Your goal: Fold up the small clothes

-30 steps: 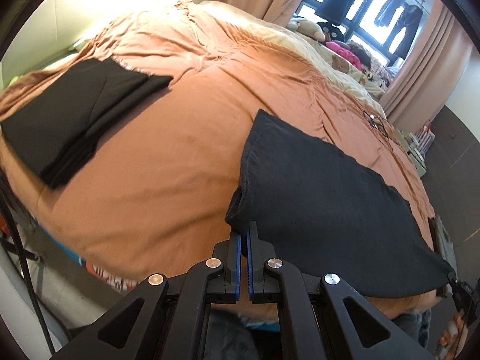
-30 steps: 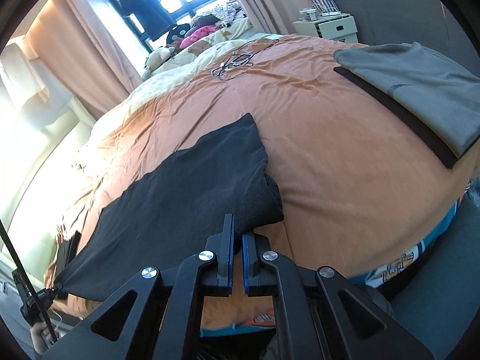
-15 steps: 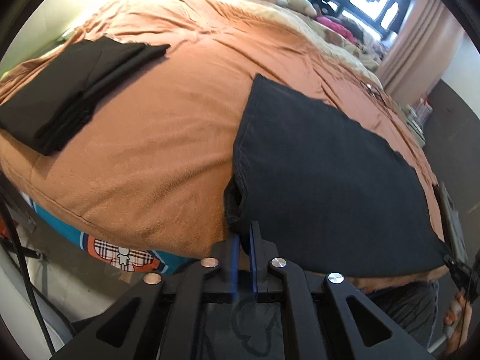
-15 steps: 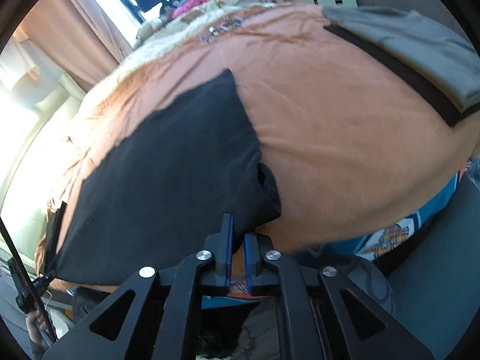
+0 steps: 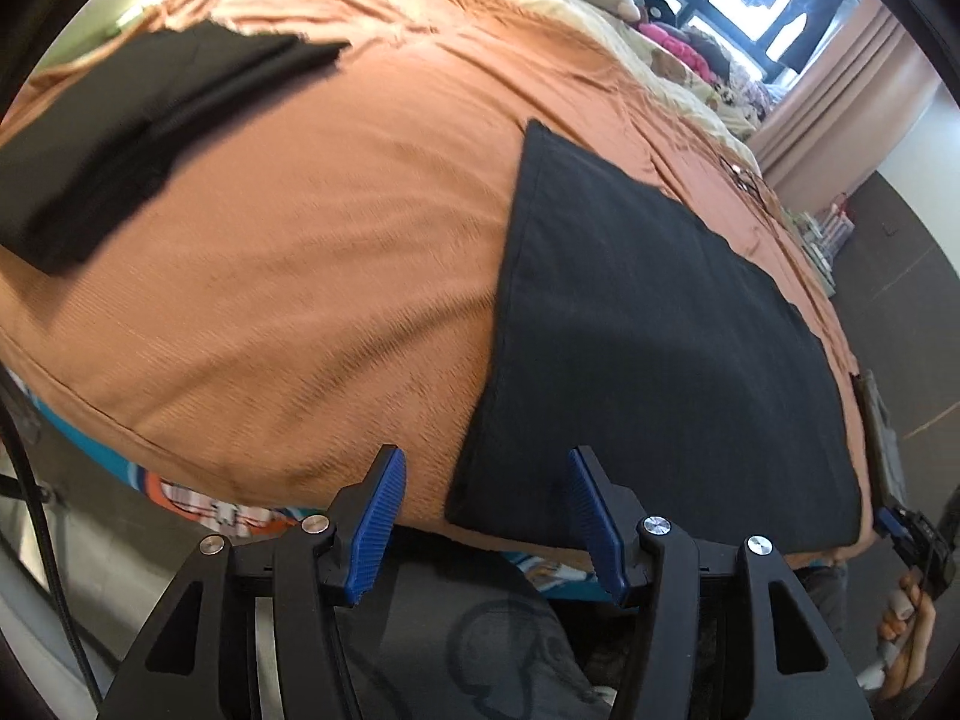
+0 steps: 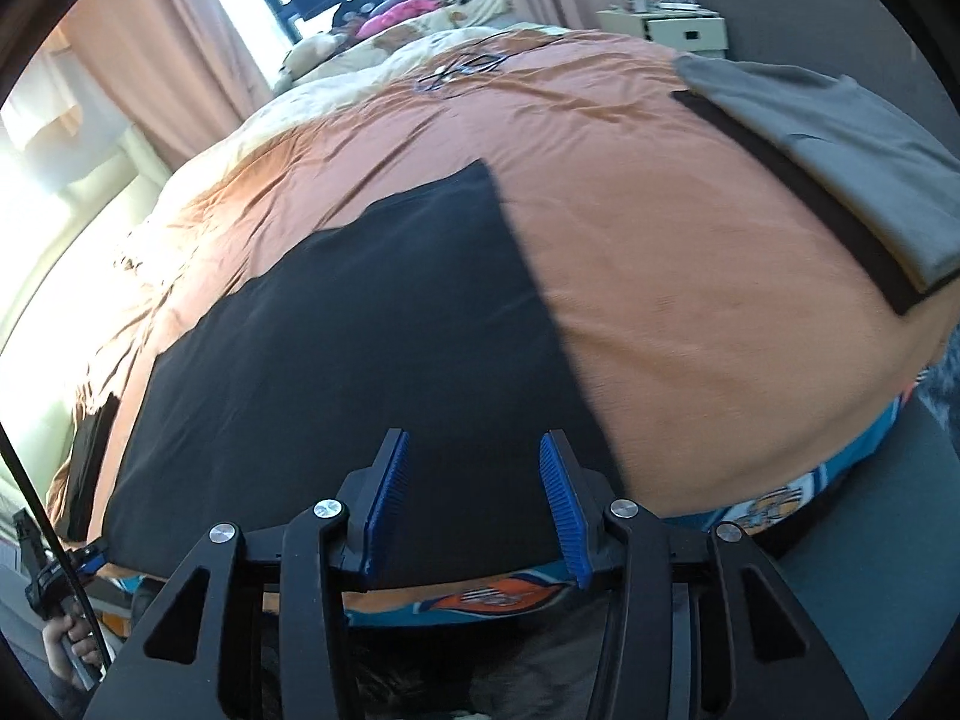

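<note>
A black garment (image 5: 648, 348) lies flat on the orange bedspread (image 5: 312, 276), its near edge at the bed's front edge. It also shows in the right wrist view (image 6: 372, 348). My left gripper (image 5: 486, 480) is open and empty, just in front of the garment's near left corner. My right gripper (image 6: 474, 468) is open and empty over the garment's near right part. The right gripper also shows at the far right of the left wrist view (image 5: 912, 540).
A folded black garment (image 5: 114, 126) lies at the bed's left. A folded grey garment on a black one (image 6: 840, 138) lies at the right. Soft toys and clothes (image 5: 678, 42) lie by the window. A white nightstand (image 6: 666, 24) stands at the back right.
Both grippers were shut on the black garment's near corners and have opened. The corners now lie flat at the bed's front edge. Both grippers have drawn back a little.
</note>
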The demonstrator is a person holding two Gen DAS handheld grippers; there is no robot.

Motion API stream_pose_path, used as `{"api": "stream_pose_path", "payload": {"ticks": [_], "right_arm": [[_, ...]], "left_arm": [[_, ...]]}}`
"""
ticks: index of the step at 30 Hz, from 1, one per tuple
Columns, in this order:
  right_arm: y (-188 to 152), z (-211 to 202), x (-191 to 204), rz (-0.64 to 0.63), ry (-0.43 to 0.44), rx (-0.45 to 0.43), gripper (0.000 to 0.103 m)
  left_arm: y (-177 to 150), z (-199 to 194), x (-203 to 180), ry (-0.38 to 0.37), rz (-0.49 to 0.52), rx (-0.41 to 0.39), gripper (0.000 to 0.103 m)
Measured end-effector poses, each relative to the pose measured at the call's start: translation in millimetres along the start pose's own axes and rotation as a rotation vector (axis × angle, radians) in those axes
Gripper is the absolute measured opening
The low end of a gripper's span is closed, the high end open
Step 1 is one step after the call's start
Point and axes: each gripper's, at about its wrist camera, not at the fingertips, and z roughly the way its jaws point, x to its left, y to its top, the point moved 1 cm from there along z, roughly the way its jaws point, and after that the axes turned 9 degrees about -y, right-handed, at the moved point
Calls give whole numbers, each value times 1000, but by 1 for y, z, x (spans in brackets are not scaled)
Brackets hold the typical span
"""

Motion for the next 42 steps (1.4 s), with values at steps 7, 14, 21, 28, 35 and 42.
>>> {"api": "stream_pose_path", "payload": {"ticks": [7, 14, 21, 28, 35, 42], "right_arm": [[-9, 20, 34, -81, 39, 1, 43], [-9, 50, 69, -158, 81, 28, 43], [-9, 75, 125, -333, 66, 73, 43], [-20, 98, 198, -487, 9, 92, 42], [-20, 143, 230, -484, -67, 131, 31], [6, 175, 243, -424, -132, 114, 16]], "left_arm": [[-2, -1, 11, -136, -26, -14, 58], [-6, -4, 29, -326, -162, -27, 57], [-16, -9, 42, -477, -225, -48, 55], [-21, -2, 43, -423, -247, -56, 19], [-23, -4, 44, -379, -303, -71, 10], [-19, -3, 38, -301, -344, -66, 9]]}}
